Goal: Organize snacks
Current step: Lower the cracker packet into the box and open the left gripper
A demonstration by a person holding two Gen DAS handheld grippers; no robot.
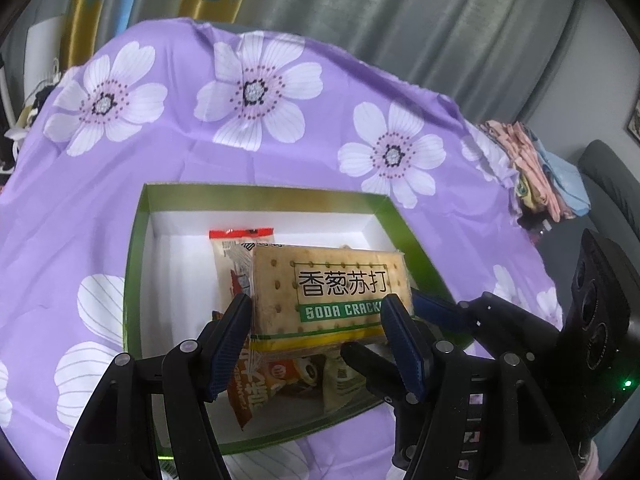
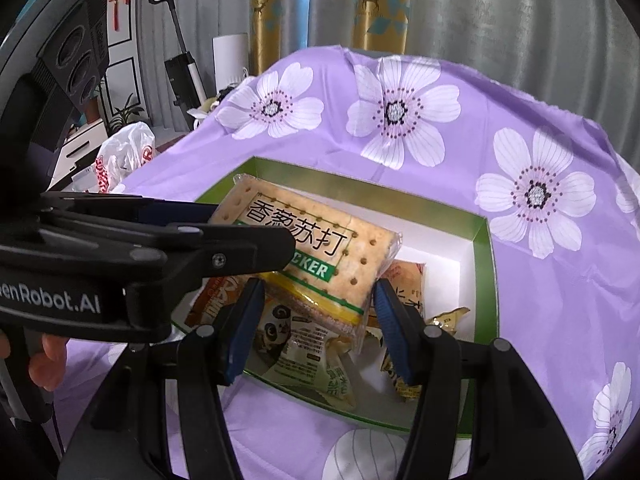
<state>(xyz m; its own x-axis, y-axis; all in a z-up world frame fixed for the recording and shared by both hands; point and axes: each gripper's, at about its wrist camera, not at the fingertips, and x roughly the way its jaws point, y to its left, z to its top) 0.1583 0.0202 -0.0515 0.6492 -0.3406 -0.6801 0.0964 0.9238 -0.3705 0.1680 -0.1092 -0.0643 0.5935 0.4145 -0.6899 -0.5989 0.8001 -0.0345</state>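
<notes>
A shallow rectangular cardboard box with green walls and a white floor (image 1: 136, 248) sits on a purple cloth printed with large white flowers (image 1: 248, 92). Above the box, a flat rectangular pack of soda crackers in clear wrap with a green label band (image 1: 332, 292) is held tilted, its printed face turned up and toward the near side.

The left gripper (image 1: 320, 320) has its two blue-padded fingers (image 1: 232, 344) set against the left and right ends of the pack; they appear to pinch it. The right gripper (image 2: 316, 320) has its fingers spread wide, one on each side of the pack's near corner, with no contact that can be made out.

Loose in the box beneath lie a red-and-white snack pouch (image 1: 240, 256) toward the far left, an orange packet (image 1: 256, 396) at the near side, a pale packet with a panda face (image 2: 296, 332) and small yellow-wrapped sweets (image 2: 448, 316) to the right.

To do this step well, the pack probably should be lowered flat into the bare white floor at the far side of the box, kept level so it does not crush the pouches, and released only once it rests.

Much is hidden: the pack covers the middle of the box, so what lies directly under it cannot be seen. In the right wrist view the black body of the left gripper blocks the pack's left end. The box's near wall is cut off behind the fingers.
</notes>
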